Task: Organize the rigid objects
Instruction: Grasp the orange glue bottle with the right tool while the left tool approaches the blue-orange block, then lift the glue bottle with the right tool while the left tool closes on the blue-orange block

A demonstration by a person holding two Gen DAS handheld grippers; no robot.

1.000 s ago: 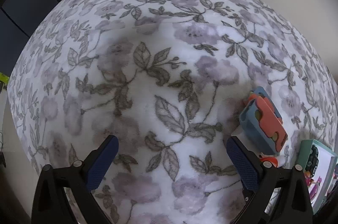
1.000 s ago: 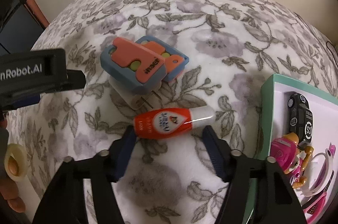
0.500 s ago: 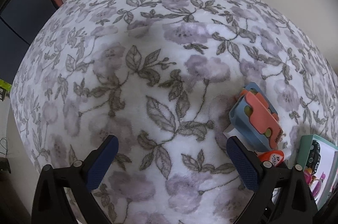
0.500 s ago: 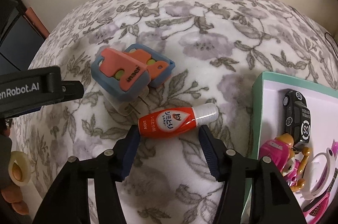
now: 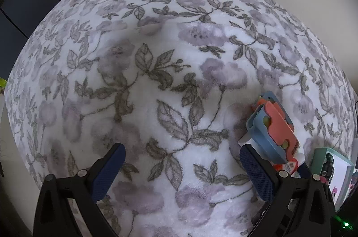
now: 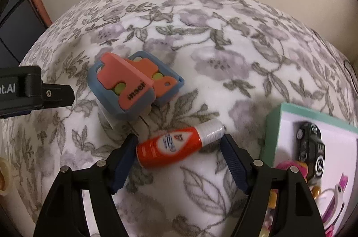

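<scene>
An orange bottle with a white cap (image 6: 176, 147) lies on its side on the flowered blanket (image 6: 223, 62). My right gripper (image 6: 179, 140) is open and straddles it, one fingertip at each end. Just beyond it sit two orange-and-blue plastic pieces (image 6: 125, 89), one leaning on the other. In the left wrist view these pieces (image 5: 273, 131) and the bottle (image 5: 288, 166) lie just past my right finger. My left gripper (image 5: 181, 158) is open over bare blanket (image 5: 156, 58) with nothing between its fingers.
A teal-rimmed white box (image 6: 313, 111) at the right holds a black toy car (image 6: 311, 145) and pink toys (image 6: 290, 167). The same box (image 5: 320, 156) shows at the left wrist view's right edge. The other gripper's black body (image 6: 26, 89) reaches in from the left. A pale tape roll (image 6: 3, 178) sits at the left edge.
My right gripper has moved down and forward, so the bottle now lies between its fingertips, and its jaws have spread slightly wider. The left gripper has barely shifted.
</scene>
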